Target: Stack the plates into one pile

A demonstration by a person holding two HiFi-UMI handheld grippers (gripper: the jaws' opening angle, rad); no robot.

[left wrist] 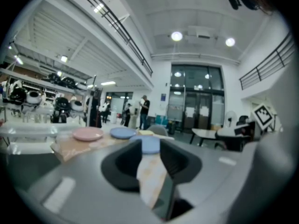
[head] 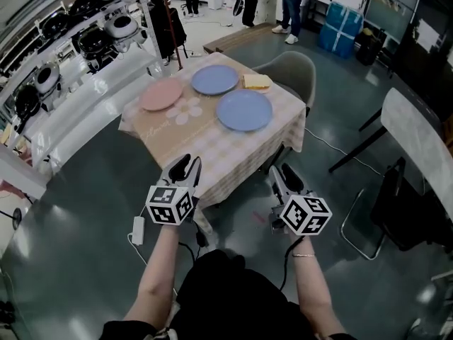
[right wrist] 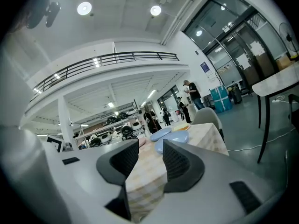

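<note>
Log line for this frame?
left gripper: open, empty | right gripper: open, empty | pink plate, far blue plate, near blue plate: unstacked on table | stacking: not begun

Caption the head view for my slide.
Left gripper and right gripper open before a table with one pink plate and two blue plates, unstacked.

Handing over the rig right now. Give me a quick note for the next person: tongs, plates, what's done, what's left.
Tongs: the left tongs are open and empty, held short of the table's near edge. The right tongs are also open and empty, level with them.
Plates: three, all lying apart on the checked table. The pink plate is far left, the far blue plate is at the back, and the near blue plate is closer, on the right. A yellow item lies at the far edge.
Done: nothing stacked yet.
Left: choose one plate as the base and set the other two on it.
</note>
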